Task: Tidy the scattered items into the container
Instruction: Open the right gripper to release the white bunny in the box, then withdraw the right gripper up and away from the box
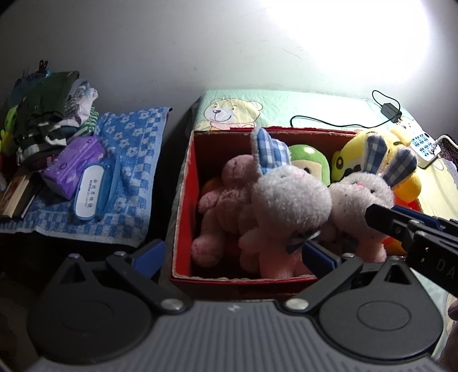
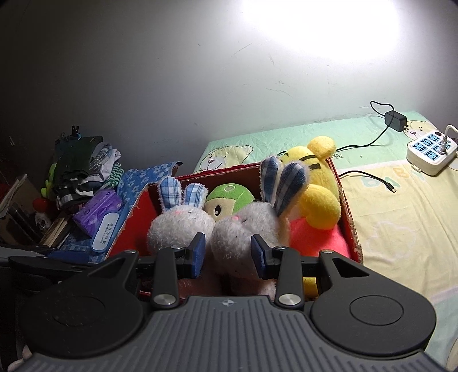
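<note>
Right hand-held gripper (image 2: 228, 255) half-open around bunny (image 2: 243, 229) (inside box (image 2: 347, 211)).

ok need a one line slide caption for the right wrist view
Right gripper fingers straddle a white plush rabbit in a red box of soft toys on a bed.

A strong light hits the wall (image 2: 320, 25) high on the right and burns it to pure white, with no detail there. From this spot the brightness falls quickly toward the left, where the pile of clothes (image 1: 54, 114) sits in deep shadow. The fisheye bends the edges and darkens the corners. The gripper bodies near the lens look slightly soft.
</note>
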Available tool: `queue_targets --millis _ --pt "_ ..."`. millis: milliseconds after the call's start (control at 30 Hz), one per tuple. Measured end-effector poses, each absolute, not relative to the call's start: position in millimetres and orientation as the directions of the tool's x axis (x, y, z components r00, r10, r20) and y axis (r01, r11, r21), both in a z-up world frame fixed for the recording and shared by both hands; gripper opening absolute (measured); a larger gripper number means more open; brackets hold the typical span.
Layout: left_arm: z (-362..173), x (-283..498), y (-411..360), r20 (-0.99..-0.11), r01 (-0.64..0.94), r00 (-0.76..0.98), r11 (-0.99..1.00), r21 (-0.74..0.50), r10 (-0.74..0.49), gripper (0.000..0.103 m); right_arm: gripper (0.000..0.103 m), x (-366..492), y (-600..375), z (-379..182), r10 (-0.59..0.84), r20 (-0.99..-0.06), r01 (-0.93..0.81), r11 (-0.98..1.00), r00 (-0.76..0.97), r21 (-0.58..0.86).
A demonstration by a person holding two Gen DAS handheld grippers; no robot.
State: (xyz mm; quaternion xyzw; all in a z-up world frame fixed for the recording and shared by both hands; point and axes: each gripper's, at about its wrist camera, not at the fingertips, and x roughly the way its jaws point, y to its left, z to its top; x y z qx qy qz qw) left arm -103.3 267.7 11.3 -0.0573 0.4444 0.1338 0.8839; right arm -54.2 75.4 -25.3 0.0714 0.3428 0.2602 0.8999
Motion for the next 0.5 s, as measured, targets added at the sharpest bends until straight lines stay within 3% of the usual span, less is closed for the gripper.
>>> queue_targets --millis 500 --pt "6.1 -117.7 257.4 -0.81 -0.296 0.552 0.955 0.034 0.2 0.102 0.038 -67.1 73.5 -24.9 0.521 -0.581 -0.425 0.852 0.625 0.307"
